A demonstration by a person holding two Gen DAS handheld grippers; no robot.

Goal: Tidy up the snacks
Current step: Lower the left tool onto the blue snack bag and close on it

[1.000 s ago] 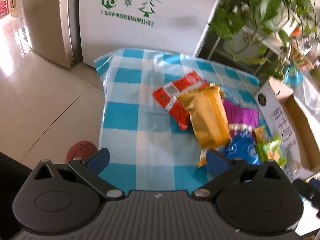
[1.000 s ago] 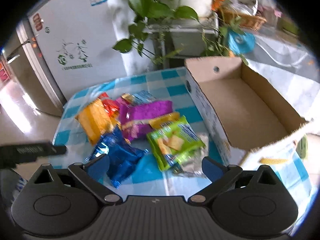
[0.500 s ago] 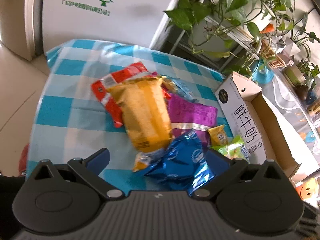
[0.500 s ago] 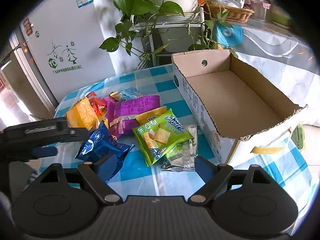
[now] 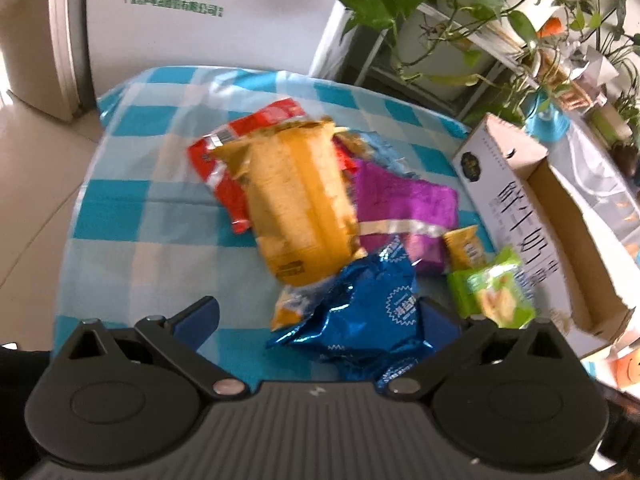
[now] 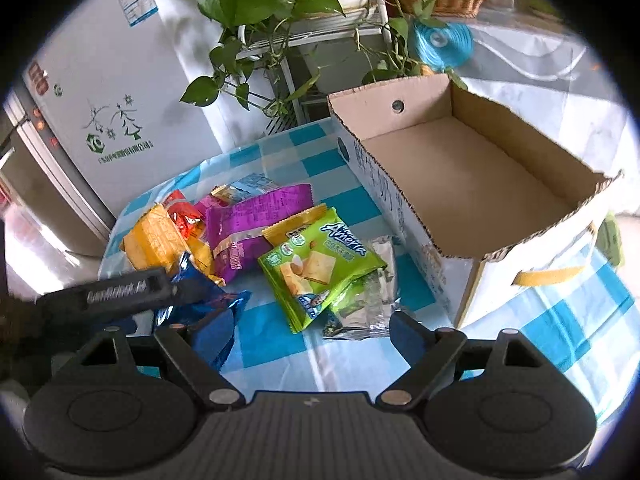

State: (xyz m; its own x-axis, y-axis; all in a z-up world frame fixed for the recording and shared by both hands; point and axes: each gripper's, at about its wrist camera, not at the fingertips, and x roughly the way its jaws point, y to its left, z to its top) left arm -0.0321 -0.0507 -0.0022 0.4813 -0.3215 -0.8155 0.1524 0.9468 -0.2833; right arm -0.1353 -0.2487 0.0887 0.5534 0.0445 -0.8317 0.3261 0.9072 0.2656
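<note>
A pile of snack packets lies on the blue-checked tablecloth (image 5: 152,216). It has a yellow packet (image 5: 300,208), a red one (image 5: 224,184), a purple one (image 5: 404,204), a green one (image 6: 320,268), a silver one (image 6: 368,308) and a crinkled blue packet (image 5: 360,320). My left gripper (image 5: 318,316) is open and low over the cloth. The blue packet lies between its fingers, against the right one. My right gripper (image 6: 312,330) is open just in front of the green and silver packets, with nothing between its pads. An empty cardboard box (image 6: 400,100) stands to the right of the pile.
The left gripper's black body (image 6: 120,292) crosses the lower left of the right wrist view, over the blue packet (image 6: 200,308). A white appliance (image 5: 224,8) and a plant rack with leafy plants (image 6: 256,12) stand behind the table. The floor (image 5: 28,184) lies to the left.
My left gripper has swung right and down to the pile, and the blue packet has come between its fingers. The right gripper's jaws have narrowed, and the left gripper has come into its view.
</note>
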